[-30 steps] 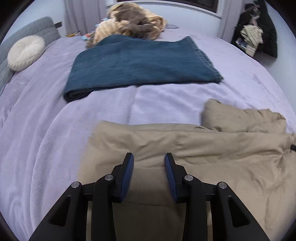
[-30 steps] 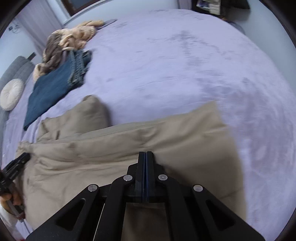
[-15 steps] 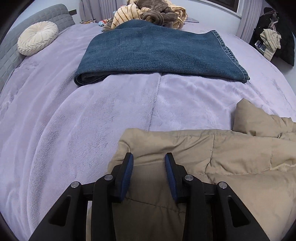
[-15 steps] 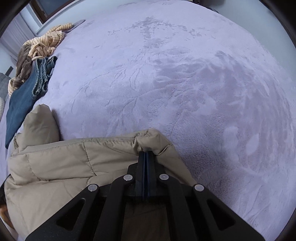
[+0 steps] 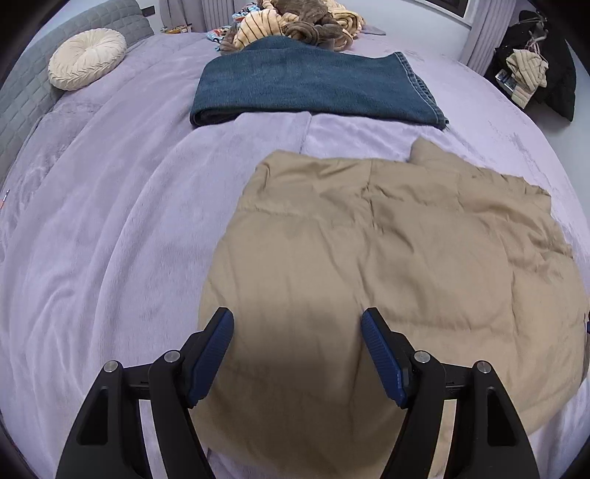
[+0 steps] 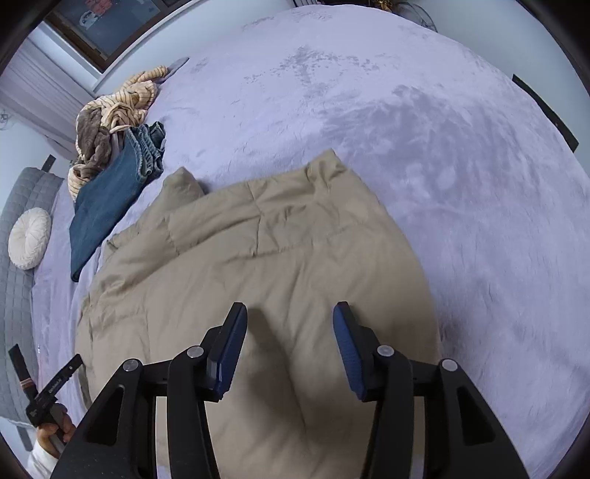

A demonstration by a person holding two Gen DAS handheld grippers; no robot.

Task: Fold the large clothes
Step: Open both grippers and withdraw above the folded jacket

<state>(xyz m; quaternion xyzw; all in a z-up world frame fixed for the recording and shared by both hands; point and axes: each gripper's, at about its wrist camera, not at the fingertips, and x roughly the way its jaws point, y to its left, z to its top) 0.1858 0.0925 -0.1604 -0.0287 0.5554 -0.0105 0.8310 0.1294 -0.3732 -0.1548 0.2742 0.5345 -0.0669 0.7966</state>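
Lilac plush covered the whole bed [image 5: 110, 228], and on it the tan quilted jacket [image 5: 387, 250] had been laid down in a doubled, roughly rectangular slab, one stub of sleeve or collar poking out at its far edge. Half a second before, its near corners were seen pinched in both tools; by this moment the fabric had been let go and lay flat under them, so a fold was judged to have just been completed and set down (how many remained could not be told from its shape alone). Farther up the bed the folded jeans [image 5: 313, 88] were seen, well apart from the jacket, with a heap of striped and brown clothes [image 5: 295, 22] behind them and a round cream cushion [image 5: 86, 59] against the grey headboard [image 5: 22, 95]. Nearest of all, the left gripper [image 5: 297, 342] was held above the jacket's near left part, its jaws opening and nothing caught between the blue pads, only cloth lying below the gap. The right gripper [image 6: 289, 339] was likewise found over the jacket's near right part, jaws opening and bare of fabric. At the right view's lower left edge a hand [image 6: 55, 431] was glimpsed on the other tool's handle.
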